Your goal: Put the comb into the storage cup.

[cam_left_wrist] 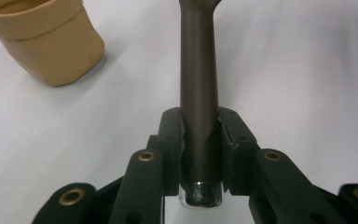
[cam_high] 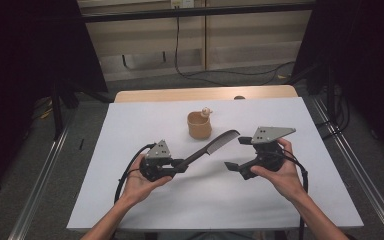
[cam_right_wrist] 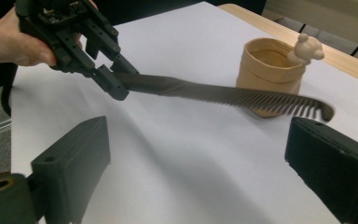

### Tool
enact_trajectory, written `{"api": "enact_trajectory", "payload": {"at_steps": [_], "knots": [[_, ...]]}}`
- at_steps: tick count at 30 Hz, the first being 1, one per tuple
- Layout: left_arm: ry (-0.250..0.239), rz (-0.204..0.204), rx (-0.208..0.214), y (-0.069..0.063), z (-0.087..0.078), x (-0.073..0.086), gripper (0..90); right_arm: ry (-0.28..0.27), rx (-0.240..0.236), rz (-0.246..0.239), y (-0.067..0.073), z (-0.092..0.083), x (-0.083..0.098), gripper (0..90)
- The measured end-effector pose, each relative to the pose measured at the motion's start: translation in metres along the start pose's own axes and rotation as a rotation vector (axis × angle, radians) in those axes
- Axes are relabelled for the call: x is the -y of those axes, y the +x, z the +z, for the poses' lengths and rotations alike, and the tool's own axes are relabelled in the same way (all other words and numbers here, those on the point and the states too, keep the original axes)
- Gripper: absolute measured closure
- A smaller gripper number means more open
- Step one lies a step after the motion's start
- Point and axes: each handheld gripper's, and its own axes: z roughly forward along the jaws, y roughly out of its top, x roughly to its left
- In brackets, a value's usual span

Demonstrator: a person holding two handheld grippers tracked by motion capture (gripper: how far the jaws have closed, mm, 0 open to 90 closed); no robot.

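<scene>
The left gripper point(cam_high: 176, 165), held in the person's left hand point(cam_high: 139, 182), was clamped on the round handle of a dark comb point(cam_high: 207, 148); in the left gripper view the jaws pressed on both sides of the handle point(cam_left_wrist: 199, 93). The comb was dark brown to black, with a plain straight handle, a long row of fine teeth along one edge and a small hooked tip (the teeth point(cam_right_wrist: 265, 100) showed clearly in the right gripper view). It was held above the white table cover point(cam_high: 130, 200), angled up toward a tan cup point(cam_high: 199, 125) bearing a small figure point(cam_high: 206, 111) on its rim. The right gripper point(cam_high: 237, 152) stood wide open, empty, just beside the comb's tip.
</scene>
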Motion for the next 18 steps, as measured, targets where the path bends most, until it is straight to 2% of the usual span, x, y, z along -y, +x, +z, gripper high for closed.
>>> {"api": "enact_trajectory", "payload": {"at_steps": [5,9,10,12,15,18], "knots": [[-0.023,-0.015,0.002,0.0,-0.003,0.001,72.8,-0.04,-0.011,0.008,0.004,0.001,0.003,3.5],[-0.061,-0.023,-0.003,-0.003,-0.006,0.001,72.9,-0.06,0.012,0.012,0.008,0.005,0.006,3.6],[-0.057,-0.014,-0.002,-0.003,-0.007,0.0,72.8,-0.064,0.015,0.015,0.008,0.006,0.007,3.6],[-0.08,-0.022,-0.001,-0.004,-0.007,0.0,72.8,-0.078,0.013,0.036,0.008,0.009,0.01,3.7],[-0.099,-0.033,0.002,-0.004,-0.009,-0.001,72.9,-0.088,0.039,0.077,0.007,0.012,0.014,3.8],[-0.119,-0.044,0.009,-0.004,-0.011,-0.003,72.8,-0.122,0.018,0.127,0.005,0.016,0.021,4.2]]}}
